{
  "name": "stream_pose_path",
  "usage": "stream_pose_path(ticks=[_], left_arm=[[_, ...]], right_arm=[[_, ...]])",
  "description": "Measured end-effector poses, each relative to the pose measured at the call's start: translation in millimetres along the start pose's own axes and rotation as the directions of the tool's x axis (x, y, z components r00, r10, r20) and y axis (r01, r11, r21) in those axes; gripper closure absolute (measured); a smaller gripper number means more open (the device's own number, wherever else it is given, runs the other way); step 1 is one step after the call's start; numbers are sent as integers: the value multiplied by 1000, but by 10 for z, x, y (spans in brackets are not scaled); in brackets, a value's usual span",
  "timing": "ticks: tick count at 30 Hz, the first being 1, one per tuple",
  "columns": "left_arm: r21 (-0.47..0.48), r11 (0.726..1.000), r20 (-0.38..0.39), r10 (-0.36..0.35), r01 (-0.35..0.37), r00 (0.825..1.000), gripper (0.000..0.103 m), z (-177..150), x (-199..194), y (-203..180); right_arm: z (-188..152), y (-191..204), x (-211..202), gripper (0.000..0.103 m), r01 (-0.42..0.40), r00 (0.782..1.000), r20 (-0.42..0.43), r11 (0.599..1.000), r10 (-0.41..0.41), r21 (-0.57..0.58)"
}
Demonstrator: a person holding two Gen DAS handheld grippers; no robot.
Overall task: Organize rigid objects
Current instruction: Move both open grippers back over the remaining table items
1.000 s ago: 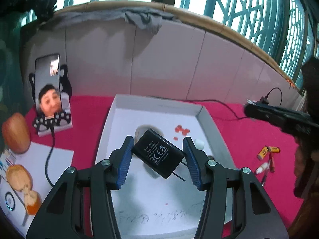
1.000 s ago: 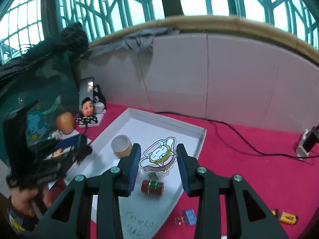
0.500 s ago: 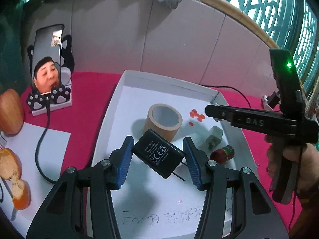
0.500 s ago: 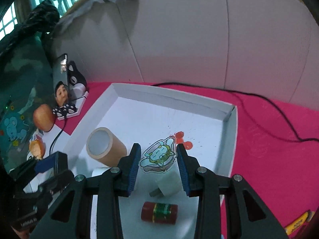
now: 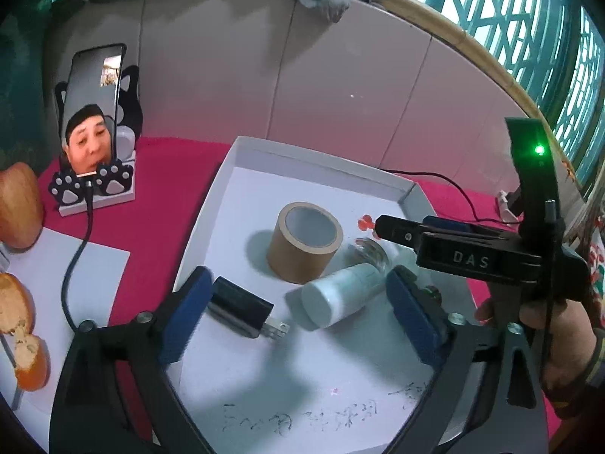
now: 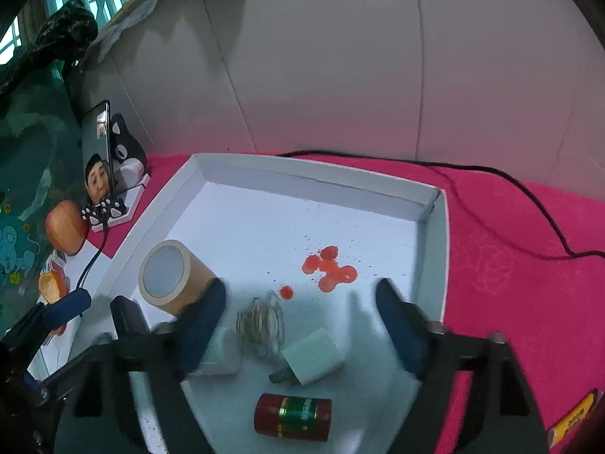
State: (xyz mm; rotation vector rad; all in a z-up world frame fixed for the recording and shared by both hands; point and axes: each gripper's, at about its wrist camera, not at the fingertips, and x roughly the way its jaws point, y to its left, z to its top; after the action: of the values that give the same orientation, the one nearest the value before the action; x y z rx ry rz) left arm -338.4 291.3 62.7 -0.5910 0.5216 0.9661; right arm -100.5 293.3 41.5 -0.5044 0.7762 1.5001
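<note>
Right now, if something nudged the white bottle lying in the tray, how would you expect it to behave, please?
The white bottle lies on its side on the tray's smooth floor, so it would probably roll. The tape roll beside it might stop it. Its smooth round body looks slippery to pinch.

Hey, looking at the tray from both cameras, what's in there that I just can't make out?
- Handwriting on the tray floor, left wrist view: too smeared to read.
- Clear object beside the white cube, right wrist view: blurred, identity unclear.
- Black charger, right wrist view: mostly behind the right tool's finger.
- Yellow item, right wrist view: cut off by the edge.
</note>
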Motion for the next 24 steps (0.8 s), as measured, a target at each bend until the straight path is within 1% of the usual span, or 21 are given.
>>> stream_pose_path(ticks=[2,4,6,10,14,17,20,22,24], left_arm=[[14,1000,13,8,-8,1000,0,4,-47,-32],[22,1000,28,11,-11,1000,0,3,-102,-63],[22,1000,45,2,-3,999,0,4,-161,-79],[24,1000,72,-12,11,997,0,12,-283,-129],[53,998,88,-31,27,996,0,22,-381,-244],[81,996,95,-55,47,994,0,23,-441,-364],[108,991,102,-94,83,990,0,17,-473,-514],[126,986,91,-121,109,988,0,13,-452,-637],[153,981,71,-133,121,989,0,-3,-428,-777]], right_arm=[[-24,2,-70,20,4,1000,18,1000,-4,-2],[-49,-15,-163,17,7,999,40,1000,-7,6],[-77,-52,-269,0,5,998,62,1000,-6,18],[-157,-207,-543,0,-16,994,105,998,9,64],[-325,-508,-929,0,-29,987,162,992,8,127],[-463,-789,-1232,0,-9,978,208,982,-31,186],[-650,-1198,-1507,0,41,962,250,961,-112,273],[-784,-1516,-1626,0,69,956,248,938,-160,340],[-919,-1769,-1705,0,92,950,240,914,-199,394]])
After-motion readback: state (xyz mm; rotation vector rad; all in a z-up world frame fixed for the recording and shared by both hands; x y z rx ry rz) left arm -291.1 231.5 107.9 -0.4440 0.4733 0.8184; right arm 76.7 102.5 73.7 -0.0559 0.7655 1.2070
